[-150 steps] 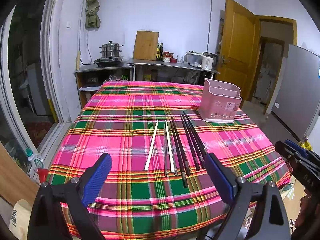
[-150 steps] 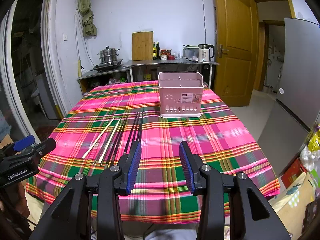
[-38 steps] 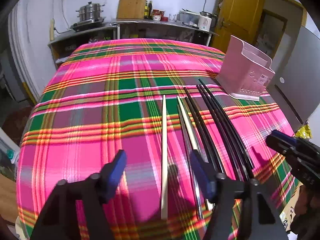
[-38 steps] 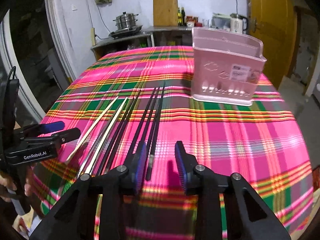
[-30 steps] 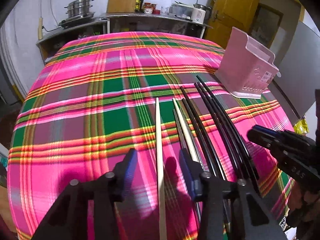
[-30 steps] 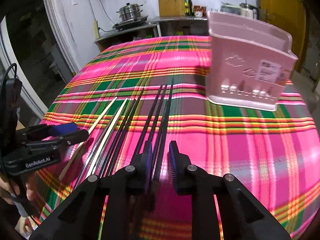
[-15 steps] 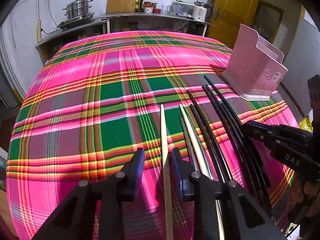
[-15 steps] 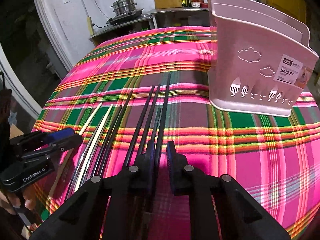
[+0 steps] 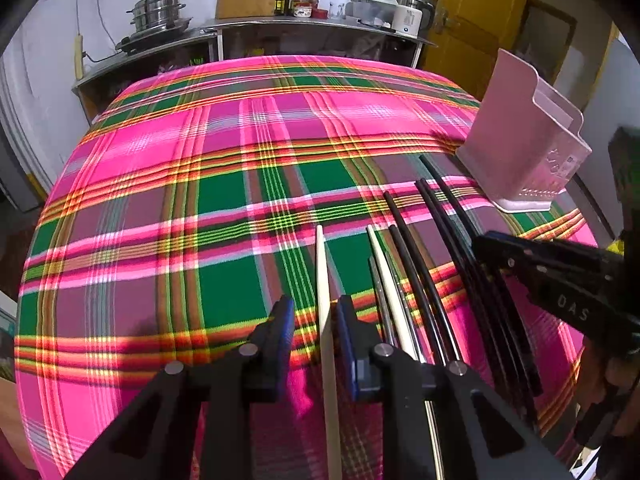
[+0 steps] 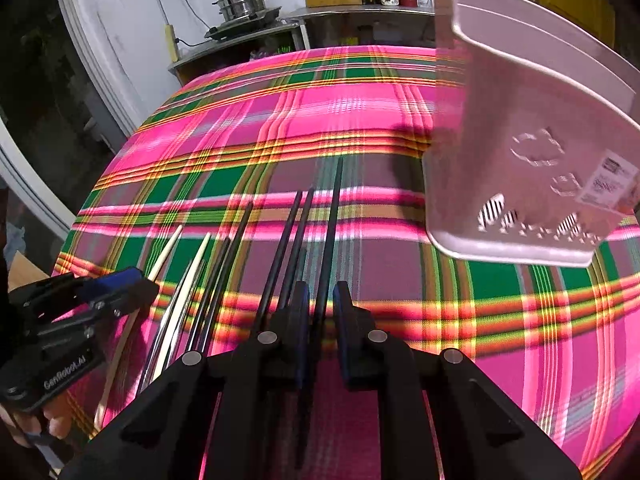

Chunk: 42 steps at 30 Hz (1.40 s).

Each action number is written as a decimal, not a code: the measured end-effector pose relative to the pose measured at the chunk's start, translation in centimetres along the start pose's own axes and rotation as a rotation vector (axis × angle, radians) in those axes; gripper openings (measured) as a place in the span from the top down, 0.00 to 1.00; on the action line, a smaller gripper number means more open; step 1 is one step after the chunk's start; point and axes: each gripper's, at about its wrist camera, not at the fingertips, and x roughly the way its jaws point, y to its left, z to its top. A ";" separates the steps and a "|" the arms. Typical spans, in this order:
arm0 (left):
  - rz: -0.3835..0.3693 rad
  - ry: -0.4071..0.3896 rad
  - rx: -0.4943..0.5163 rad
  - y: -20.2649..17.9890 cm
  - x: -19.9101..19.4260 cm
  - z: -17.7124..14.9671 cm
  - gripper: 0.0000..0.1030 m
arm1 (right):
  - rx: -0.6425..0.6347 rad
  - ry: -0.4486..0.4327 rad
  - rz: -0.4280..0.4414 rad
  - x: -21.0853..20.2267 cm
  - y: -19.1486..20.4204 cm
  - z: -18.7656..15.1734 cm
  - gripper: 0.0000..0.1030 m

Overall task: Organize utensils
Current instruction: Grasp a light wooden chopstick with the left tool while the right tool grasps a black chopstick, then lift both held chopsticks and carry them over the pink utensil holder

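Observation:
Several chopsticks lie side by side on the plaid tablecloth (image 9: 224,208). My left gripper (image 9: 316,312) straddles the leftmost cream chopstick (image 9: 322,264); its jaws stand close on each side with a small gap. My right gripper (image 10: 320,300) straddles the rightmost black chopstick (image 10: 334,208), jaws narrowly apart. A second cream chopstick (image 9: 380,264) and several black chopsticks (image 9: 436,216) lie between. The pink utensil basket (image 10: 532,152) stands upright at the right, also seen in the left wrist view (image 9: 524,152). The right gripper also appears in the left wrist view (image 9: 492,248).
A metal counter (image 9: 280,28) with a steamer pot (image 9: 158,10), cutting board, bottles and kettle stands behind the table. A yellow door (image 9: 480,20) is at the back right. The table's near edge is just below both grippers.
Both grippers have moved forward and down to the cloth and narrowed their jaws, the left around the cream chopstick, the right around the black one.

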 end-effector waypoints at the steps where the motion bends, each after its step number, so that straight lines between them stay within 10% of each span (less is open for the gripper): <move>1: 0.006 0.001 0.009 -0.1 0.1 0.1 0.78 | -0.003 0.002 -0.003 0.2 0.0 0.3 0.87; 17: 0.039 -0.002 0.017 0.0 0.2 0.1 0.94 | -0.033 0.054 -0.052 3.0 1.1 4.7 0.94; 28: -0.069 -0.039 -0.013 0.9 -2.2 1.0 0.94 | -0.047 -0.009 0.012 -0.3 1.7 4.4 0.94; 42: 0.007 0.062 0.044 -0.2 1.3 2.3 0.88 | -0.041 0.018 0.018 0.2 1.0 3.7 0.94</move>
